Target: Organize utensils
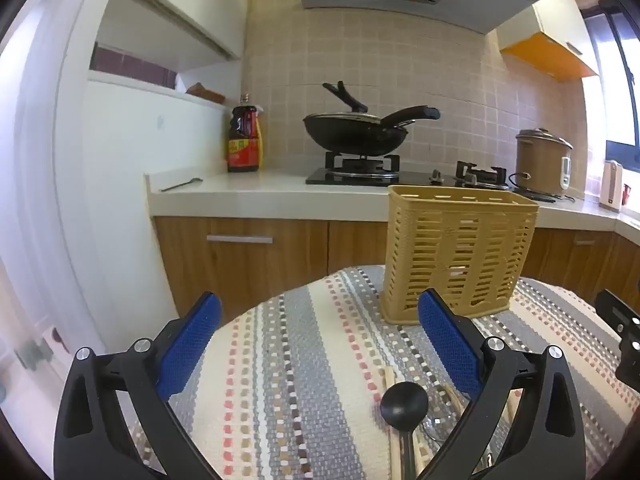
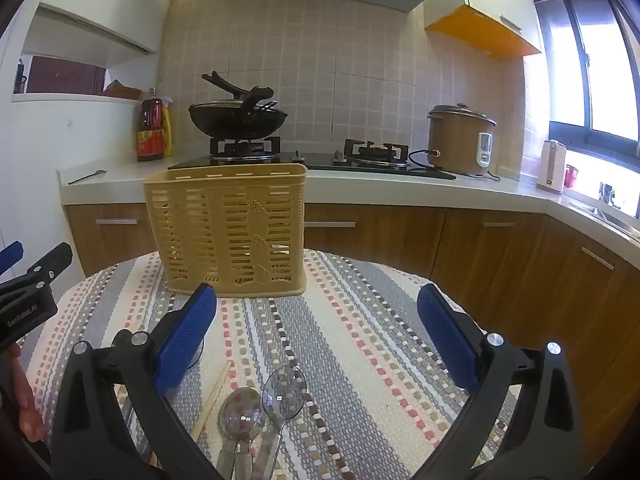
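Spoons of clear plastic (image 2: 260, 412) lie before the wide-spread right gripper (image 2: 316, 336); the tall yellow slatted plastic basket (image 2: 228, 232) stands beyond, with the left gripper (image 1: 320, 344) equally wide.

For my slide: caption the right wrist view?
Open right tongs above two metal spoons before the yellow utensil basket.

Utensil basket (image 2: 226, 232): tan plastic, slotted lattice walls, matt.
Table cover (image 2: 360, 340): woven cloth, coarse ribbed weave, striped, matt.
Two spoons (image 2: 260, 404): polished metal, mirror-glossy bowls.
Ladle (image 1: 404, 402): black, smooth, dull sheen, probably plastic.
Chopsticks (image 2: 212, 396): pale wood or bamboo, unvarnished look.
Left gripper (image 1: 320, 344) and right gripper (image 2: 318, 332): black moulded plastic arms, bright metal screw heads; finger pads (image 1: 188, 352) blue, finely dimpled, rubbery.
Wok (image 1: 356, 132): black, matt.
Cabinet fronts (image 1: 256, 256): wood-grain finish, brushed metal handles.
Worktop (image 1: 272, 196): smooth, pale, lightly glossy.
Wall tiles (image 1: 400, 80): glazed, beige.
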`<state>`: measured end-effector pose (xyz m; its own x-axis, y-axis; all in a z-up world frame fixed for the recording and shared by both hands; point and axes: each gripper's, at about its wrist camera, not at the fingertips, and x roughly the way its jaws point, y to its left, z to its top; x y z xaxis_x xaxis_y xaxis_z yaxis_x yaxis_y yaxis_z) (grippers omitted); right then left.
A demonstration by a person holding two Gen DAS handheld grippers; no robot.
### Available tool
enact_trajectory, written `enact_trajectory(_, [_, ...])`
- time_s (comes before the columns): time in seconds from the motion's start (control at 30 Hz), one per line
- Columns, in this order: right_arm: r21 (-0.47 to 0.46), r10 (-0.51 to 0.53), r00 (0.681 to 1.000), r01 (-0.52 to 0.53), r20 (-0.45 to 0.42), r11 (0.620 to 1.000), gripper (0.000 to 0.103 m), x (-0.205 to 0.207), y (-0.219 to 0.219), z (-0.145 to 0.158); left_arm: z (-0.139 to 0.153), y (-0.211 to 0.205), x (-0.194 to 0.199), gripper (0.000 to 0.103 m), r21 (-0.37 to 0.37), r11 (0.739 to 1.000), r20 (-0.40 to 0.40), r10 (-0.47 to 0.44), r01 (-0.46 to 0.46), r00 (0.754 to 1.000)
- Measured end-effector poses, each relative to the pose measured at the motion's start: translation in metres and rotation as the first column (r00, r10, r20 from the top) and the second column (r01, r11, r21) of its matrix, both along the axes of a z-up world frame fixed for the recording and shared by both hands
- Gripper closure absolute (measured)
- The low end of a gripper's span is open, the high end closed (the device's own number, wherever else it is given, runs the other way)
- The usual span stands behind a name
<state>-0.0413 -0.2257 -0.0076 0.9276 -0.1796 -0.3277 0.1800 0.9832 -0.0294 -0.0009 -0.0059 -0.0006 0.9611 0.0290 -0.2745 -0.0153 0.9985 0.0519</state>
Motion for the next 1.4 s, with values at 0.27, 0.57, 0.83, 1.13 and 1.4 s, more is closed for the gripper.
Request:
enact_trajectory(0.27, [-0.01, 0.007, 0.999, -0.006, 0.042, 1.0, 0.007, -0.006, 0.001, 0.003, 0.001, 0.002, -0.001, 0.007, -0.035, 0.999, 0.008, 0.005, -0.005, 1.0])
enact_trajectory(0.57, [-0.034, 0.01, 0.999, -0.009, 0.033, 0.999, 0.007, -0.007, 0.005, 0.003, 0.006, 0.012, 0.001, 0.007, -0.048, 0.999, 0.012, -0.004, 0.005, 1.0])
enact_trajectory(0.83, [-0.032, 0.007, 0.999, -0.005, 0.05, 0.999, 0.007, -0.008, 0.005, 0.004, 0.004, 0.011, 0.001, 0.007, -0.038, 0.999, 0.016, 0.003, -0.002, 1.0])
enact_trajectory(1.13, [-0.053, -0.018, 0.991, 0.025, 0.132, 0.998, 0.007, -0.023, 0.006, 0.012, 0.004, 0.01, -0.001, 0.007, -0.046, 0.999, 0.02, -0.001, 0.002, 1.0])
enact_trajectory(1.4, [-0.058, -0.019, 0.991, 0.027, 0.135, 0.998, 0.007, -0.024, 0.007, 0.012, 0.004, 0.008, -0.002, 0.007, -0.038, 0.999, 0.029, -0.014, 0.015, 0.999])
